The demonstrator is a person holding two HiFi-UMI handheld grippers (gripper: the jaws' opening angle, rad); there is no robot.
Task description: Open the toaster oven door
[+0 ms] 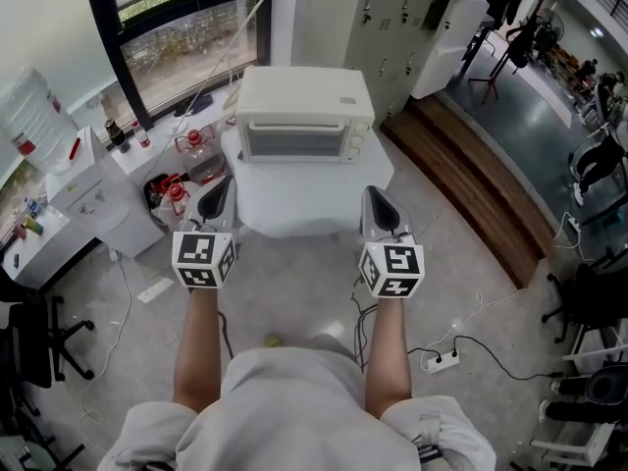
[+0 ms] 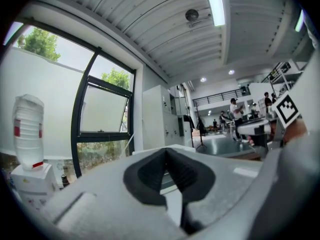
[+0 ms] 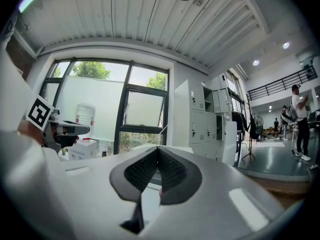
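Observation:
A white toaster oven (image 1: 304,114) stands at the back of a small white table (image 1: 294,209) in the head view, its glass door (image 1: 291,142) closed and facing me. My left gripper (image 1: 218,200) is shut and empty, held over the table's near left part. My right gripper (image 1: 378,209) is shut and empty too, over the near right part. Both point level toward the oven and stop short of it. In the left gripper view the jaws (image 2: 166,165) meet at the tips with nothing between. In the right gripper view the jaws (image 3: 157,161) do the same.
A window (image 1: 186,27) runs behind the oven. At the left stand a water dispenser (image 1: 88,189) and red items (image 1: 177,192) on the floor. White lockers (image 1: 392,27) are at the back right. A power strip (image 1: 442,361) with cables lies on the floor at the right.

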